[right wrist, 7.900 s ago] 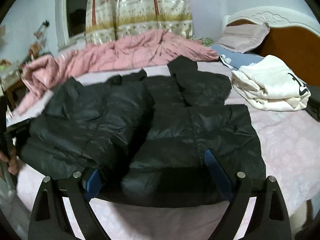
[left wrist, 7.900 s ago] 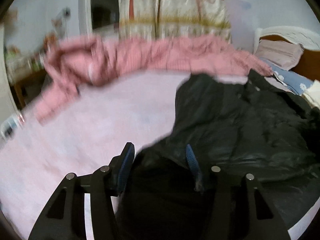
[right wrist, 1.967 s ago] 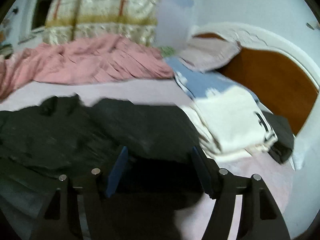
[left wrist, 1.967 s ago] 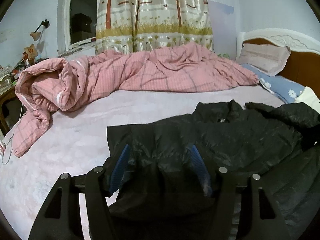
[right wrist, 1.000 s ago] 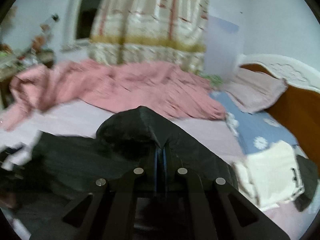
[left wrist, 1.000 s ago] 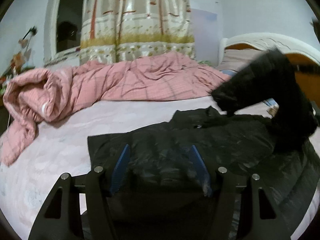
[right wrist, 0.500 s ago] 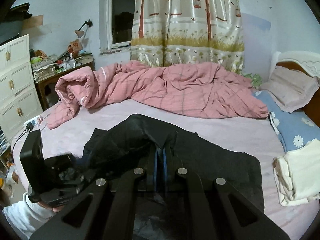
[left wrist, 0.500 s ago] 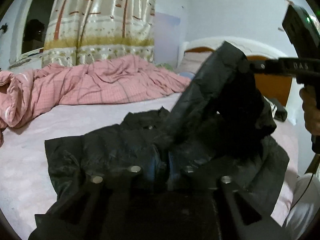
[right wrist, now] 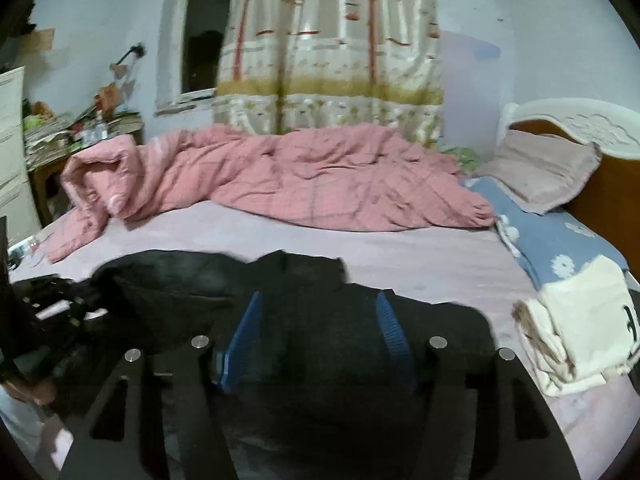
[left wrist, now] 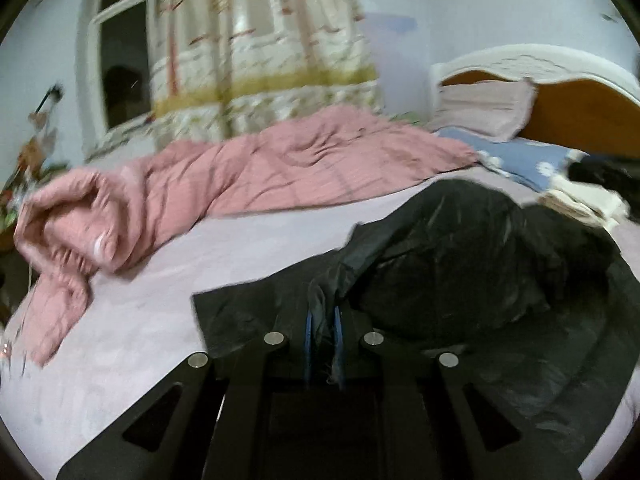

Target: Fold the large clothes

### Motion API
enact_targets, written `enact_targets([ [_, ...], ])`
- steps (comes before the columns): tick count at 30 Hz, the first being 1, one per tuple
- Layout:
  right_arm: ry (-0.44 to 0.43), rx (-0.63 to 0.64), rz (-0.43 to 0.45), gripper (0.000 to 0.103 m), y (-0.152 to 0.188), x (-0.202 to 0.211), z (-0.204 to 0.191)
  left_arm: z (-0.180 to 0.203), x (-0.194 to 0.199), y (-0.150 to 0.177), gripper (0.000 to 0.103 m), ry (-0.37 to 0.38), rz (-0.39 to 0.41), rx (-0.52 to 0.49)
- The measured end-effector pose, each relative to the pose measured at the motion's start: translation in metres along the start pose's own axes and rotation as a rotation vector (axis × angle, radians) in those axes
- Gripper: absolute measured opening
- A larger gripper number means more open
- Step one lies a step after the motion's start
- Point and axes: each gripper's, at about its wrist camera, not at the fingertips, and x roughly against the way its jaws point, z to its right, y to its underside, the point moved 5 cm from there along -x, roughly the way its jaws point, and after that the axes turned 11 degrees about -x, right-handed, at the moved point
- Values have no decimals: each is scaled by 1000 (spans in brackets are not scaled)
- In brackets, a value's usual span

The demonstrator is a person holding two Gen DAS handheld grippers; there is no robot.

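A black puffer jacket (left wrist: 472, 264) lies on the pale pink bed sheet (left wrist: 200, 264), one part folded over its body. My left gripper (left wrist: 321, 316) is shut on a pinch of the black jacket fabric at its near left edge. In the right wrist view the jacket (right wrist: 312, 292) lies spread under my right gripper (right wrist: 318, 332), which is open with blue pads (right wrist: 390, 328) apart just above the fabric, holding nothing. The left gripper tool and a hand show at the far left of that view (right wrist: 44, 316).
A crumpled pink quilt (right wrist: 280, 176) lies across the far side of the bed. A folded cream garment (right wrist: 576, 320) sits at the right, by a blue flowered pillow (right wrist: 560, 240) and the wooden headboard (right wrist: 608, 196). A cluttered desk (right wrist: 72, 136) stands at the left.
My right gripper has let go of the jacket part it carried over, and now stands open. The lifted part has dropped onto the jacket's body. My left gripper stays shut on the fabric.
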Motion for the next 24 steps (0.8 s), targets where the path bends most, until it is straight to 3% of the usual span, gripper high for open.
enact_targets([
  [4, 40, -95, -77, 64, 14, -15, 39, -36, -6, 3, 11, -25, -11, 100],
  [6, 50, -114, -130, 64, 24, -25, 55, -48, -5, 1, 20, -14, 12, 128],
  [8, 102, -72, -195, 64, 37, -40, 67, -61, -7, 2, 84, -29, 5, 181],
  [9, 185, -31, -231, 64, 45, -52, 75, -66, -6, 4, 90, -46, 10, 210],
  [10, 235, -14, -263, 64, 53, -61, 83, -72, -7, 7, 89, -59, 11, 231],
  [14, 264, -51, -375, 64, 71, -86, 107, -83, -31, 27, 89, -68, -111, 252],
  [19, 404, -78, -346, 64, 67, -98, 131, -83, -53, 49, 89, 20, -204, 325],
  [24, 344, -87, -300, 64, 64, -86, 126, -66, -56, 47, 89, 75, -194, 319],
])
